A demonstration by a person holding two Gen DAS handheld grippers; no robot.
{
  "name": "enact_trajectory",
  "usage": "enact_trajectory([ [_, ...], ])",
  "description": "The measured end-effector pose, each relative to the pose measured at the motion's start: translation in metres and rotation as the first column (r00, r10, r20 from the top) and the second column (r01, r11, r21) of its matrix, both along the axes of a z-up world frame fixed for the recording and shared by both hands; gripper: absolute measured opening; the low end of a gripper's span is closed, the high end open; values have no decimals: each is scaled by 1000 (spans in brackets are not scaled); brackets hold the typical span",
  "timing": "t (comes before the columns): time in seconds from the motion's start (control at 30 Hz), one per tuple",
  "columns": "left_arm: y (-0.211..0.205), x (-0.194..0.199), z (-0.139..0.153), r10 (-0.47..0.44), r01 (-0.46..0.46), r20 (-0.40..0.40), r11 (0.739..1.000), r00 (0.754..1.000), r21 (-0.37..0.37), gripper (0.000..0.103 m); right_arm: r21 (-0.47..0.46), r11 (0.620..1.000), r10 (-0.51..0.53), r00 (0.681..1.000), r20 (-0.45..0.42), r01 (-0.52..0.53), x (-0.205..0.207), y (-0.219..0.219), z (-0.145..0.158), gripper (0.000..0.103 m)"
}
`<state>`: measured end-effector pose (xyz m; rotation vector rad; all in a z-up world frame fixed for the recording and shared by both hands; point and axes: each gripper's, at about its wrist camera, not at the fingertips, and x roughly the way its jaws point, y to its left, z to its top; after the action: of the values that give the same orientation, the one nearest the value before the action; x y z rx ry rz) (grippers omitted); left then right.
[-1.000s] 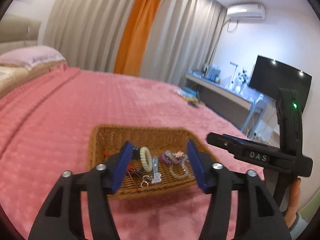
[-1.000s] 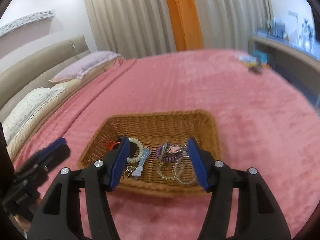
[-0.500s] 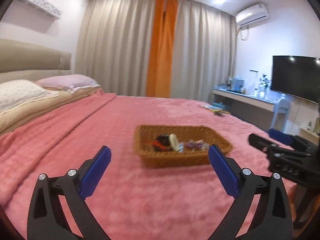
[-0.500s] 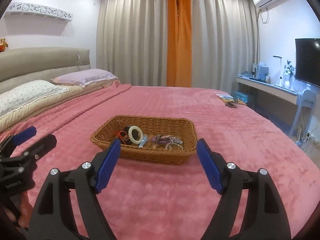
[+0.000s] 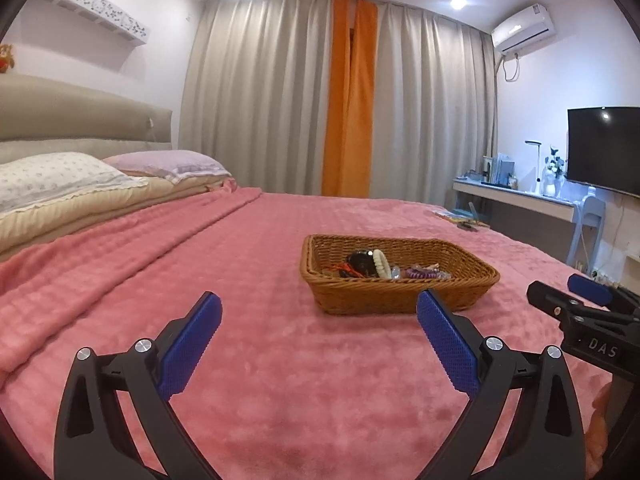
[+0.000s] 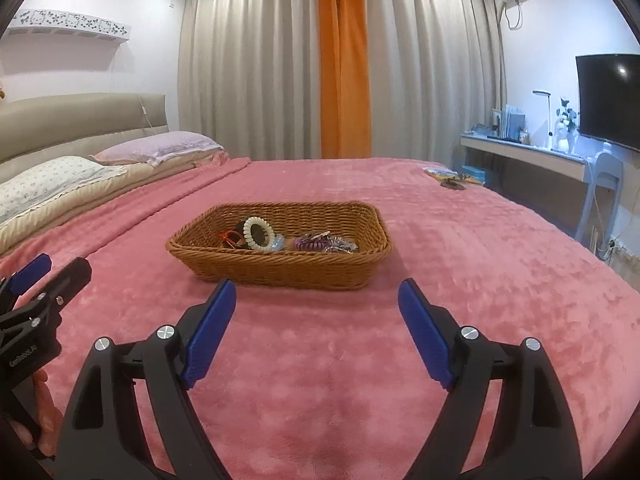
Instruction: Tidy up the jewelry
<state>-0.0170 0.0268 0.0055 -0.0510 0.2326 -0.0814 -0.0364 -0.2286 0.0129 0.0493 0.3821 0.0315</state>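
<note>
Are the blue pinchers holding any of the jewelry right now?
No. The left gripper is open and empty. The right gripper is still opening, with nothing between its jaws. The jewelry all lies in the wicker basket on the bed.

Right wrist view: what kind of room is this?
A bedroom, most likely in a home: a large bed under a pink plush blanket, pillows against a padded beige headboard, and a wall-mounted black TV over a narrow desk.

Black plastic right gripper (image 5: 588, 296) body, at 3 o'clock: showing white letters "DAS".
Black left gripper (image 6: 32, 280) body, at 8 o'clock: bearing small white lettering, unreadable.
</note>
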Motion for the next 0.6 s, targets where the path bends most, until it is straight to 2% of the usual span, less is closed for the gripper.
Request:
enact_trajectory([
  [0.17, -9, -6, -3, 1, -3, 34, 999, 999, 40, 95, -25, 1000, -9, 999, 31, 10, -8, 4, -2, 79],
  [0.33, -15, -7, -4, 1, -3, 33, 997, 999, 71, 95, -26, 1000, -1, 1000, 23, 1, -7, 5, -4, 79],
  [0.6, -15, -6, -5, 5, -7, 23, 997, 1000, 71, 95, -33, 999, 4, 1000, 24, -3, -7, 5, -4, 79],
])
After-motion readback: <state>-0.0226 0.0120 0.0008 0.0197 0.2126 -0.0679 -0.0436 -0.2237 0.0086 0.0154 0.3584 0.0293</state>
